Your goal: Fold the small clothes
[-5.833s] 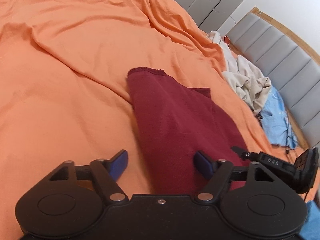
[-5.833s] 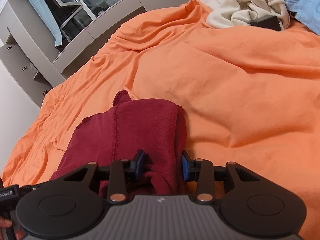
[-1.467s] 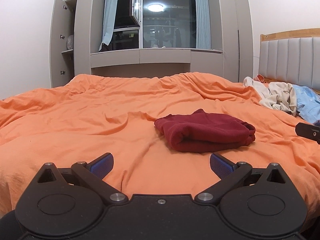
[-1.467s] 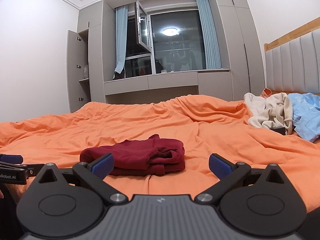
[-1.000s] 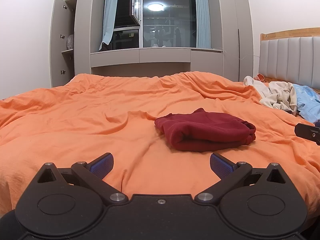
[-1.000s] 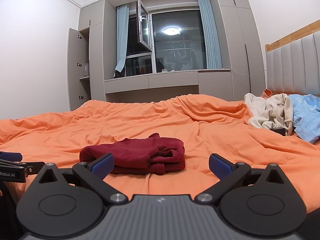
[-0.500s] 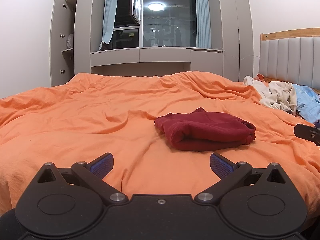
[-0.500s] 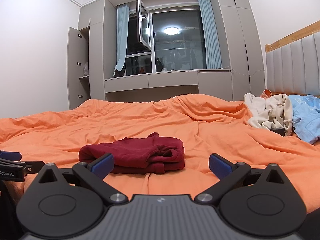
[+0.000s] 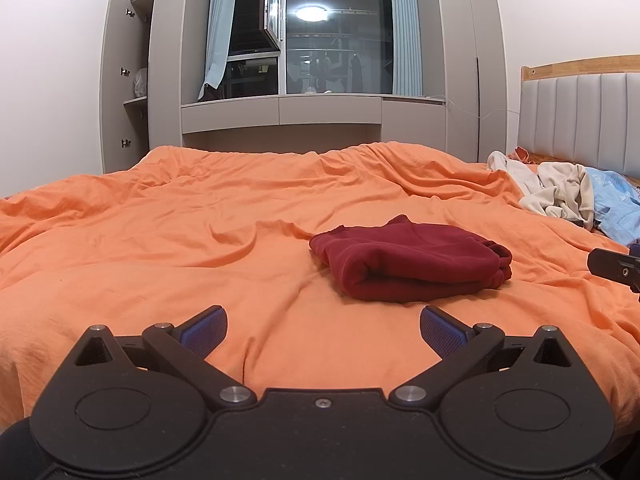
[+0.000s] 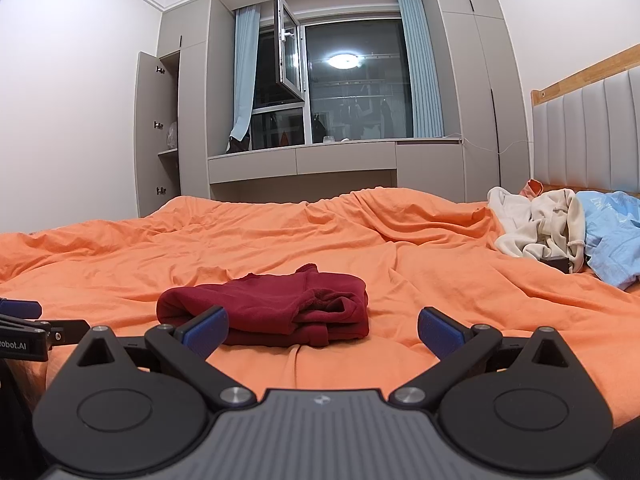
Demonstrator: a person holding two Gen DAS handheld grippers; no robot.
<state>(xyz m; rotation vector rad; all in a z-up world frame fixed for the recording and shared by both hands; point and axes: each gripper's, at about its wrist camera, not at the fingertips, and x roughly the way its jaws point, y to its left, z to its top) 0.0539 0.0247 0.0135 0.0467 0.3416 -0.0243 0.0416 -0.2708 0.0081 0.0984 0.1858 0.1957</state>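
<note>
The left gripper (image 9: 323, 330) hangs low over the near edge of the bed (image 9: 160, 240), its blue-padded fingers (image 9: 204, 326) spread wide with nothing between them. The right gripper (image 10: 322, 330) sits the same way, fingers (image 10: 440, 334) splayed far apart and holding nothing.

The dark red garment (image 9: 408, 266) lies folded into a compact, thick bundle on the orange bed cover, ahead of both pairs of fingers and apart from them. From the left gripper it sits ahead and slightly toward the right finger; from the right gripper (image 10: 272, 308) it sits ahead and toward the left finger, whose pad overlaps its near edge in that view.

Farther off, beyond the right fingers, a cream garment (image 10: 536, 228) lies crumpled beside a light blue one (image 10: 612, 232), close to the padded headboard (image 10: 592, 136). Past the bed stand grey cabinets and a dark window (image 10: 352, 92).
</note>
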